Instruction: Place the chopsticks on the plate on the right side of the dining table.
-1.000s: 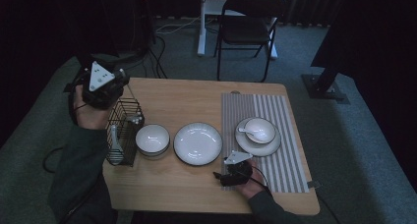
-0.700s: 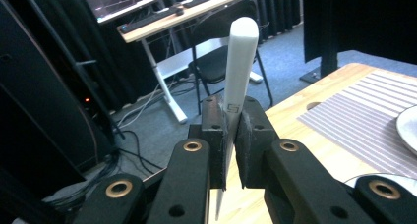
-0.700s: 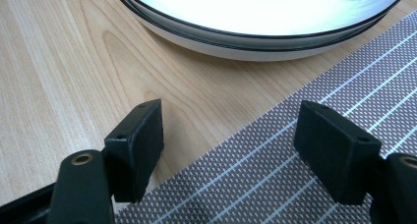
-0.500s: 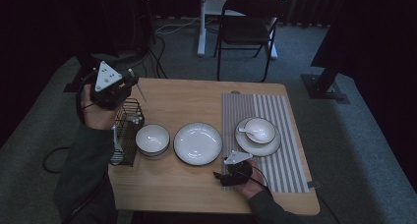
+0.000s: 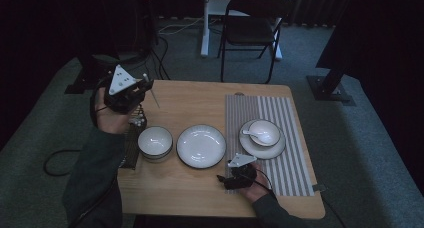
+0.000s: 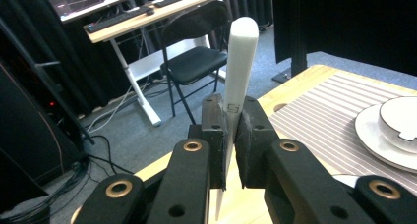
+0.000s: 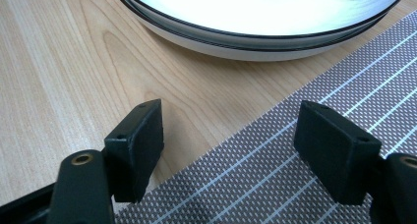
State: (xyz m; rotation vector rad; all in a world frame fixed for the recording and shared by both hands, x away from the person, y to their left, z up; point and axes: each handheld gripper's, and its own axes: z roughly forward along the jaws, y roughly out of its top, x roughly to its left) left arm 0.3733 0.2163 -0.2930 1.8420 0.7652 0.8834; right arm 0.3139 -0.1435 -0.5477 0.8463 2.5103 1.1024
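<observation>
**Chopstick pinched off-centre, high above the rack**

The left claw is clamped on a white chopstick, lifted over the surface's left edge above the wire rack. The grip sits low on the stick, so it may pivot or slip and drop. The right claw rests wide open, empty, beside the plate. The rack holds more utensils; the small bowl looks empty; the far bowl holds a spoon

The white chopstick is slim and smooth, with a rounded end and a small square mark (a printed logo). It stands nearly upright, pinched partway along its length, above the table's left rear corner.
</observation>
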